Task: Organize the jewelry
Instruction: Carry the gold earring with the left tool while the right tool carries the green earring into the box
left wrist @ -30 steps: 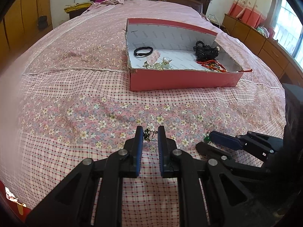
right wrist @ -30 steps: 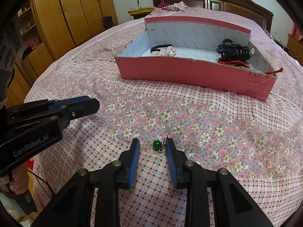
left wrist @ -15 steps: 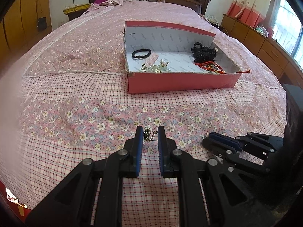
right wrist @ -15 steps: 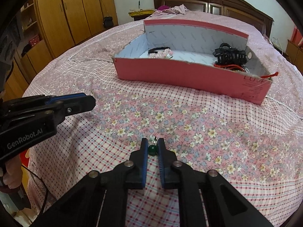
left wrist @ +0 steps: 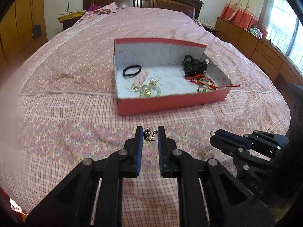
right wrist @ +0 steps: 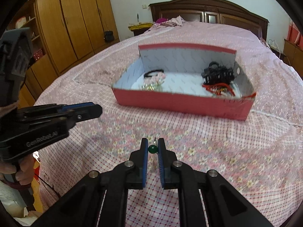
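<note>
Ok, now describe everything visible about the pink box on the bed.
The pink cardboard box is shallow, open-topped and rectangular, white with a faint print inside. Its far wall stands taller than the low front wall. It rests flat on the floral bedspread. Inside lie a black hair tie and gold trinkets on the left, black hair clips and red cords on the right; one red cord hangs over the right corner. Neither gripper touches it.

A wide bed (left wrist: 66,87) fills most of the frame, spread with a pink flowered and checked cover. Just above the centre a shallow pink box (left wrist: 170,102) rests on it, open at the top. Near the headboard, at the upper left, lies some crumpled pink cloth (left wrist: 108,7).
</note>
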A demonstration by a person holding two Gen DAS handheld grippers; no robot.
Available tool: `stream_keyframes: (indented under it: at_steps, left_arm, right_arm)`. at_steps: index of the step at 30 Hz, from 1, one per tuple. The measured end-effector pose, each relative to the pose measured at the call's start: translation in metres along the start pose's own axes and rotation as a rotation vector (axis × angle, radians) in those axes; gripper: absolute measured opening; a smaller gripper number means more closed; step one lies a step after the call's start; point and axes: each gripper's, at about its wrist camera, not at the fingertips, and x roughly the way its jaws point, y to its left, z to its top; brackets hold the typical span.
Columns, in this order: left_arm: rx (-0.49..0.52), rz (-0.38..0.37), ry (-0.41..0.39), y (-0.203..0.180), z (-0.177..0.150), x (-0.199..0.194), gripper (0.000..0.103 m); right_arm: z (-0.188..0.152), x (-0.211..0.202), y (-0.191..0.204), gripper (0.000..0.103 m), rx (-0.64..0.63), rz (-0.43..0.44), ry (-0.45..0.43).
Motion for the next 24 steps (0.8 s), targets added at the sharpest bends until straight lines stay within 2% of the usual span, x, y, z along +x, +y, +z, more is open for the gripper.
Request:
stream_keyframes:
  at_steps: [8,15,24]
  left_arm:
    - [0.018,-0.013,-0.02,-0.007,0.031,0.01,0.006]
    - [0.023,-0.015,-0.04,-0.009,0.06,0.028,0.006]
    - [0.007,-0.018,-0.034,-0.013,0.09,0.066,0.006]
  right_arm:
    - [0.03,-0.007,-0.014,0.012,0.016,0.015,-0.048]
    - [0.058,-0.001,-0.034,0.012,0.02,-0.022,-0.08]
    - [0.085,0.033,-0.07,0.012,0.051,-0.059,-0.046]
